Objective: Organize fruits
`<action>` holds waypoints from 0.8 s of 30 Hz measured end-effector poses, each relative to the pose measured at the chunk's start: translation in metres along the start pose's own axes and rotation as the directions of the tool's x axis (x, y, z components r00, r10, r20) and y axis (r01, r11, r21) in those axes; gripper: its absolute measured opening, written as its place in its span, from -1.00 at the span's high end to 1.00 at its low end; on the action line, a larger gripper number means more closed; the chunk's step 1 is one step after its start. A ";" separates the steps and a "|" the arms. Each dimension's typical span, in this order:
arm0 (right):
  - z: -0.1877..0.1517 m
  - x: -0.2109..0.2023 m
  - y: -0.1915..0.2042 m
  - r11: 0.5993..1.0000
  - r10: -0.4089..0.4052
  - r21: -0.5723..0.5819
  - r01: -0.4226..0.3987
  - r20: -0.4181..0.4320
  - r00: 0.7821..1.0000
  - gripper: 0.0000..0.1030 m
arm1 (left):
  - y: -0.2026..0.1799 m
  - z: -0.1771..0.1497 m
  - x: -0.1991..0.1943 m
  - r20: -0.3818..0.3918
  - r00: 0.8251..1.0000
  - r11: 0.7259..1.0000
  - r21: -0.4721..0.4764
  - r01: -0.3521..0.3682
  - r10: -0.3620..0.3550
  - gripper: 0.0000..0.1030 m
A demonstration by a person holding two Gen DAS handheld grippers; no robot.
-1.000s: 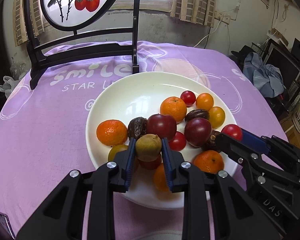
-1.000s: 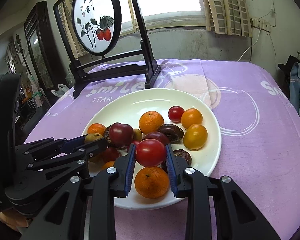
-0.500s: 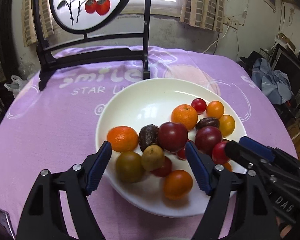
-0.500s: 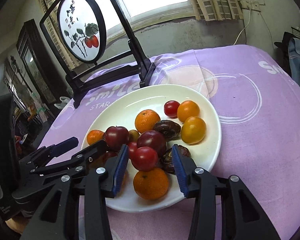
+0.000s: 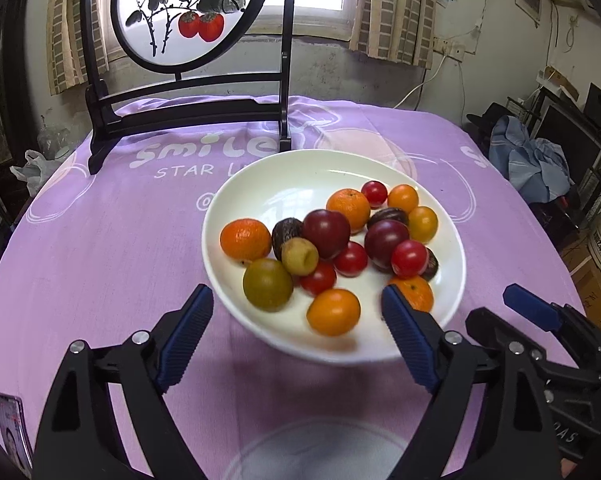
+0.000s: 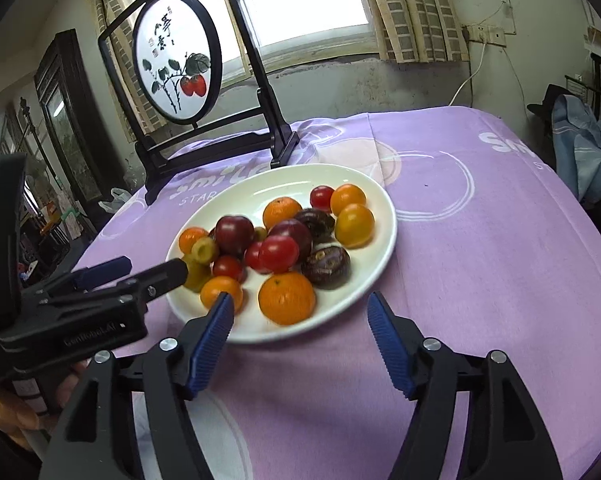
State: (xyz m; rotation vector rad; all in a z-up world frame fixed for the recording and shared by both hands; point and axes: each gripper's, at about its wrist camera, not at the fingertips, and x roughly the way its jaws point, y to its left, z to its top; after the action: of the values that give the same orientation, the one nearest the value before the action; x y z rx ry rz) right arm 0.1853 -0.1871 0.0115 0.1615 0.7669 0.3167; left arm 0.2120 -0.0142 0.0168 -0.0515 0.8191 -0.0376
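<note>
Both grippers are spread wide with nothing between the blue ribbed pads: your left gripper sits at the near rim of the white plate, and your right gripper is just off the near edge of the same plate, over the purple tablecloth.

Progress-wise, it looks pretty much done to me. Every fruit I can see is on the plate and none is loose on the cloth. They're bunched toward the near right half though, with the far left of the plate bare, so if sorting by kind is the goal, that part isn't done.

Stuff on there: bumpy-skinned mandarins like the one on the left, glossy smooth cherry tomatoes, dark shiny plums, a dull olive-green round fruit, a yellowish one with a dimpled end, and a wrinkly dark purple one. All round, so I'd guess they roll easily on that slick glazed plate.
</note>
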 end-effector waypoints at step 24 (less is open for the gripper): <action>-0.073 -0.052 0.009 0.989 -0.113 -0.093 0.118 0.056 0.992 -0.66 | 0.024 -0.103 -0.061 -0.005 1.000 0.999 -0.025 -0.030 0.030 -0.75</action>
State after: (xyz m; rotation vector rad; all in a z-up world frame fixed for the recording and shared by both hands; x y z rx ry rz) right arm 0.0969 -0.1939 -0.0040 0.0340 0.7059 0.2380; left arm 0.0951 0.0100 -0.0102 -0.0623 0.8247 0.0010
